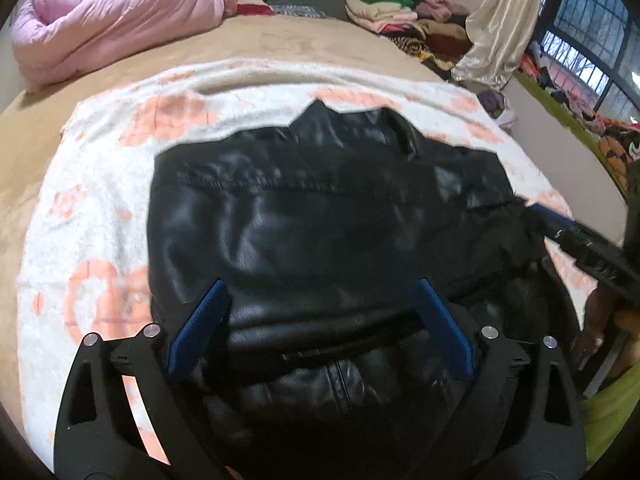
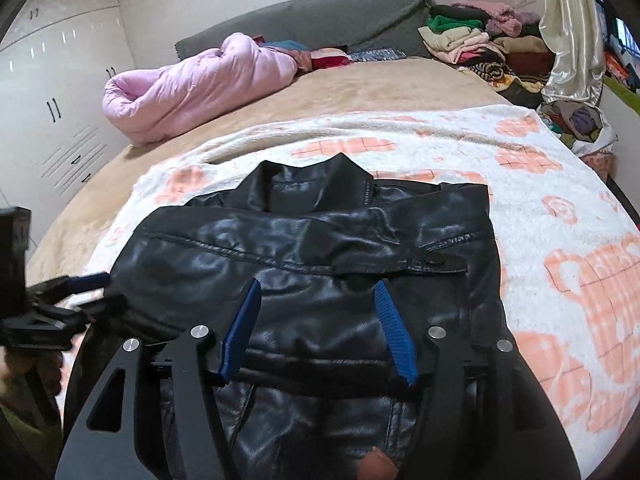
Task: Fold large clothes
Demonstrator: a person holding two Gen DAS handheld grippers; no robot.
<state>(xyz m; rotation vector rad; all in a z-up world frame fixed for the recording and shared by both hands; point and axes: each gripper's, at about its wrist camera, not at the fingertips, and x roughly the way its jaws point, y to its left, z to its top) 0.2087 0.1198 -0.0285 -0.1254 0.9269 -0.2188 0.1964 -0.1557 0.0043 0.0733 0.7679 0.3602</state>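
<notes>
Blue fingers spread over one black jacket, both grippers empty.

Left gripper stands wide and right gripper about half apart; the jacket lies under both, and no pad presses on it. It rests folded, collar at the far end, on one white blanket with orange prints, spread over the tan bed. Its near hem is cut off by the frame edge, and blur hides its right edge in the left view, where the other gripper pokes in, only partly seen. One pink quilt sits rolled at the far left. A clothes pile at the far right is too jumbled to count, partly behind one cream curtain.
</notes>
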